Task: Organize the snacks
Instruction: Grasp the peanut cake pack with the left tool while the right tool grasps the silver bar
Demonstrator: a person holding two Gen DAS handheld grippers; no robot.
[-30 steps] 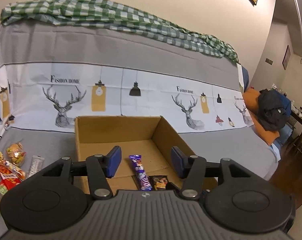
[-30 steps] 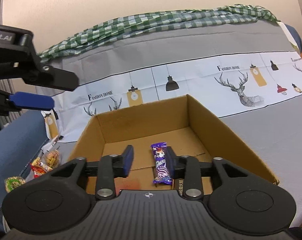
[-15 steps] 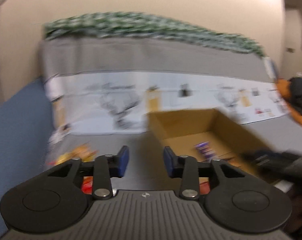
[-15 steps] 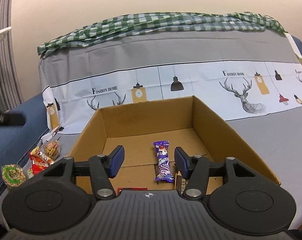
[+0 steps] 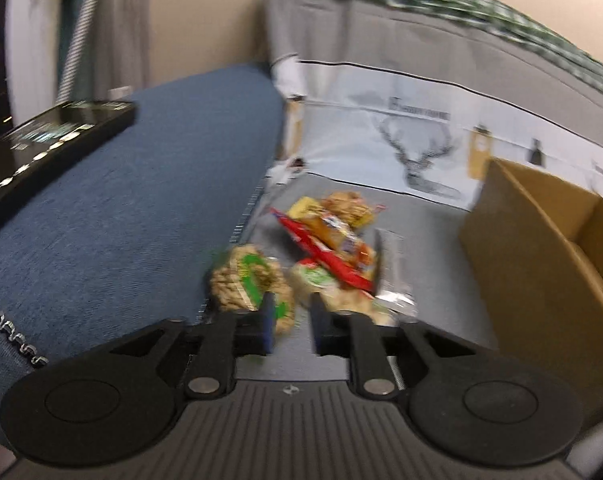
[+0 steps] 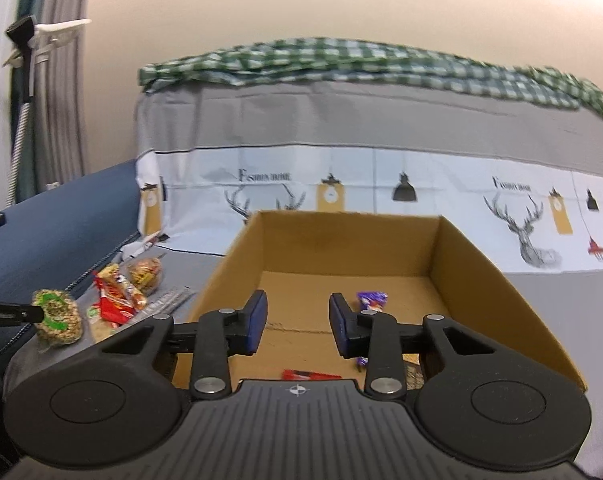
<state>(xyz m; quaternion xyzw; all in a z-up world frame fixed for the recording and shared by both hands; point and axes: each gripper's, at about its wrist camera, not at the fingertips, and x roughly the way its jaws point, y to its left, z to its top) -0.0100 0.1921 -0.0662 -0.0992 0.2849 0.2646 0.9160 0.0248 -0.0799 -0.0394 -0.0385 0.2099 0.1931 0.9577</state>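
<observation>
Both claws empty, snacks split between the sofa seat and the cardboard box

The left claw [image 5: 291,322] hovers over the loose pile of snacks [image 5: 325,252] on the grey sofa cover [image 5: 429,216], its blue pads a narrow gap apart and grasping nothing; the view is blurred. Just ahead of its fingers lies a round green-labelled snack [image 5: 251,282], with a red wrapper [image 5: 321,252] and a silvery packet [image 5: 389,264] beyond, all left of the cardboard box [image 5: 541,248]. A black phone [image 5: 49,144] rests on the blue armrest [image 5: 121,208]. The right claw [image 6: 297,322] is released, pads wide apart over the open box [image 6: 473,276], holding nothing. Inside the box lie a purple bar [image 6: 371,300], partly hidden behind the right finger, and a red packet [image 6: 311,375] near the front edge. The pile [image 6: 113,296] sits left of the box
</observation>
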